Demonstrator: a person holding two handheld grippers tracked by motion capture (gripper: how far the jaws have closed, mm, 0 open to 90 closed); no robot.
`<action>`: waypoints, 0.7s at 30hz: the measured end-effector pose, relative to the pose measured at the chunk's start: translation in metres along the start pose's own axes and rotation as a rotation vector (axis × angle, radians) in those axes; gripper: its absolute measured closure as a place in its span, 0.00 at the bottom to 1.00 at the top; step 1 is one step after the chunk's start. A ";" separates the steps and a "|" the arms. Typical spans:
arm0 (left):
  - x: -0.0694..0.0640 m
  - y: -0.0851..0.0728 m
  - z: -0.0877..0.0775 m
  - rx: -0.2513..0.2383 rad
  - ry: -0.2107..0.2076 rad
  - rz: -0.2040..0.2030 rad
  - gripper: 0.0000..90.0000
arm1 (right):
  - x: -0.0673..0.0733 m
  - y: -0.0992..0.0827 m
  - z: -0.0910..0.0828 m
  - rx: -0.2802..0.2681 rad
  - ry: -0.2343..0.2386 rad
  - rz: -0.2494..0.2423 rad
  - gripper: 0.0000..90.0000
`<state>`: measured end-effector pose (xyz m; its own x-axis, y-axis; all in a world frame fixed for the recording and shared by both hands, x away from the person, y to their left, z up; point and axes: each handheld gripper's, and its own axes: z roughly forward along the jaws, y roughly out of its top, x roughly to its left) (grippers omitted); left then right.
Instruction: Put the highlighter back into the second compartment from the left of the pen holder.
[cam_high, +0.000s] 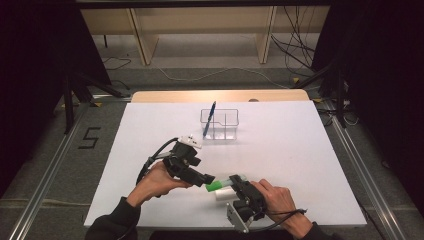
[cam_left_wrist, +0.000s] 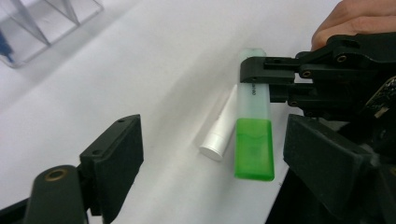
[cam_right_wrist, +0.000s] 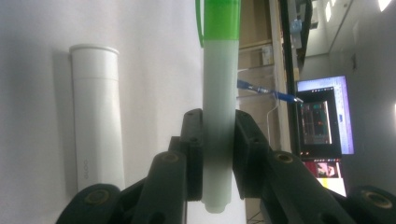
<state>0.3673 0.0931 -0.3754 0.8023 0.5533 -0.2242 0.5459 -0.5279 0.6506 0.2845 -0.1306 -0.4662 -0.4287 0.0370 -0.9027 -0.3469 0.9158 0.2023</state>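
Note:
My right gripper (cam_high: 239, 186) (cam_right_wrist: 218, 135) is shut on the pale barrel of a green-capped highlighter (cam_high: 220, 184) (cam_right_wrist: 218, 93) and holds it just above the white sheet. The green cap points toward my left gripper (cam_high: 206, 178) (cam_left_wrist: 219, 149). The left gripper is open, its jaws stand wide apart to either side of the cap and do not touch the highlighter (cam_left_wrist: 253, 140). A white tube (cam_high: 222, 195) (cam_left_wrist: 222, 135) (cam_right_wrist: 97, 121) lies flat on the sheet beside the highlighter. The left gripper view also has the right gripper (cam_left_wrist: 280, 79) clamped on the barrel.
A clear plastic organizer (cam_high: 220, 125) (cam_left_wrist: 42, 23) stands at the middle back of the white sheet, with a blue pen (cam_high: 209, 120) (cam_right_wrist: 266, 91) leaning in its left compartment. The white sheet (cam_high: 290, 165) covers the table. Dark floor rails run along both sides.

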 end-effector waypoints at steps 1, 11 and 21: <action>0.001 -0.002 -0.002 -0.016 0.008 -0.002 0.21 | -0.001 0.000 0.000 0.008 0.004 0.026 0.85; 0.009 -0.029 -0.009 -0.134 0.050 -0.017 0.19 | -0.008 -0.011 0.005 0.016 0.026 0.116 0.85; 0.015 -0.053 -0.011 -0.217 0.085 -0.042 0.19 | -0.016 -0.017 0.006 0.009 0.057 0.228 0.85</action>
<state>0.3475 0.1361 -0.4054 0.7514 0.6294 -0.1984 0.5067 -0.3576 0.7845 0.3024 -0.1444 -0.4576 -0.5418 0.2203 -0.8111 -0.2286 0.8900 0.3945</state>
